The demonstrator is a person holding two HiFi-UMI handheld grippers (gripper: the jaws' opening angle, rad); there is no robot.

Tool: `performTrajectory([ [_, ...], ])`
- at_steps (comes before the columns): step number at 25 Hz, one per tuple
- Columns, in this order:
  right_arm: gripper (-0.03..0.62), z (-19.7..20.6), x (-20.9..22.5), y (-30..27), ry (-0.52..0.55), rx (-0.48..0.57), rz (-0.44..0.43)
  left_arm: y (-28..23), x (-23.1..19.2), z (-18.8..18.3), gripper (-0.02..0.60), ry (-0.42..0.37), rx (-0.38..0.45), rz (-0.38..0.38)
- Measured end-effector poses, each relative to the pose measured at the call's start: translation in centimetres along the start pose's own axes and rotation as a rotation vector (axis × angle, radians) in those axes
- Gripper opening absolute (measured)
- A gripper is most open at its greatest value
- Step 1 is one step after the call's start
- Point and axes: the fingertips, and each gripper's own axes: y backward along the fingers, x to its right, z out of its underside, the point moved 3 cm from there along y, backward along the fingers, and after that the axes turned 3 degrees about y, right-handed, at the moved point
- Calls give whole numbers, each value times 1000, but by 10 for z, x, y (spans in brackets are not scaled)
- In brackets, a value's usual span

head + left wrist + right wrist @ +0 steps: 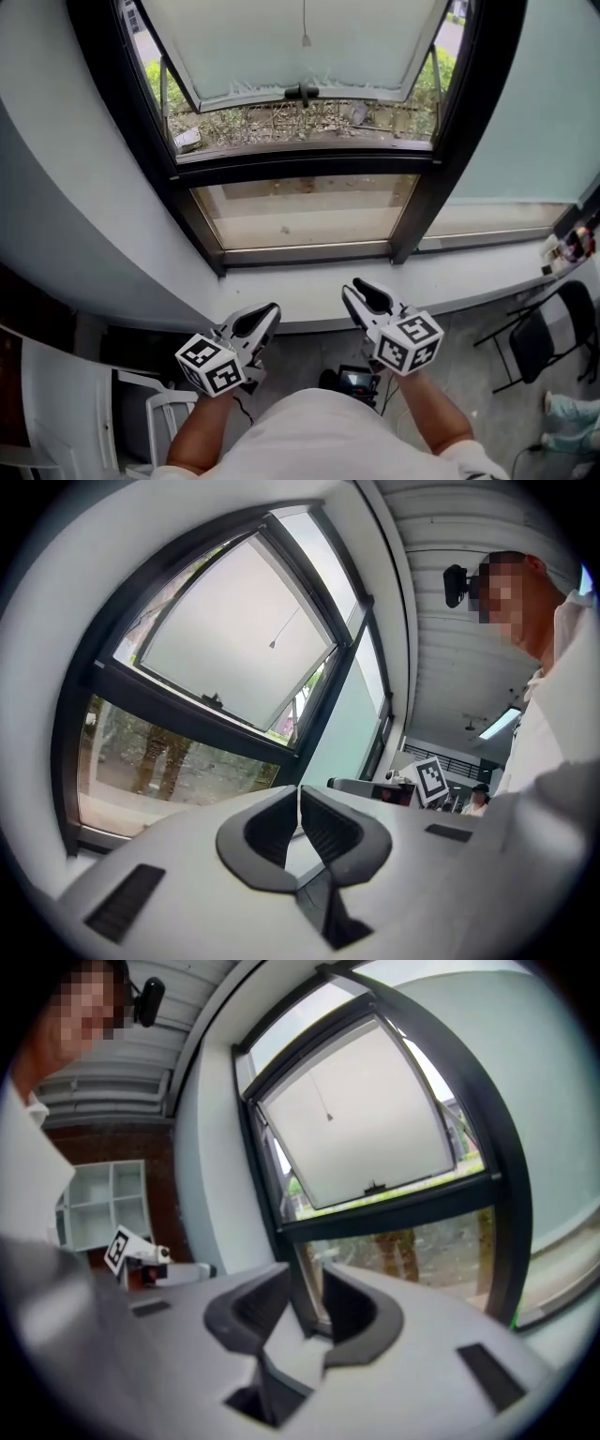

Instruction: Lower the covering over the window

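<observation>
Pale fabric, seemingly the covering [234,47], fills only the upper pane of the black-framed window [309,167] as a person stands at the sill [309,291] with 2 handheld tools; the lower pane [309,211] is bare. The move ahead appears to turn on 1 thin cord [305,28]. It hangs straight down in front of the covering with a small toggle at its lower end, high above and beyond both tools and roughly midway between them. The left gripper [269,314] has its jaws clenched together on nothing. The right gripper [359,292] has its jaws spread, with only the window frame showing through the gap. In the right gripper view the cord sits above and a touch right of the jaws; in the left gripper view, above and a touch left. Neither tool is clearly nearer, but the right, already parted, looks the readier to reach up and close across the cord's vertical line.
</observation>
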Motion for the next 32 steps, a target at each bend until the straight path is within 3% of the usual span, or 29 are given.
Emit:
performTrajectory([
  [8, 114, -15, 49, -20, 34, -15, -72, -57, -7, -12, 20, -10, 22, -52],
  [17, 114, -30, 63, -50, 56, -5, -121, -76, -20, -16, 20, -15, 13, -79],
  [24, 114, -34, 62, -85, 60, -20, -93, -79, -51, -42, 20, -34, 36, -36],
  [32, 114, -44, 57, -129, 36, -6, -21, -78, -97, -74, 20, -44, 6, 23],
])
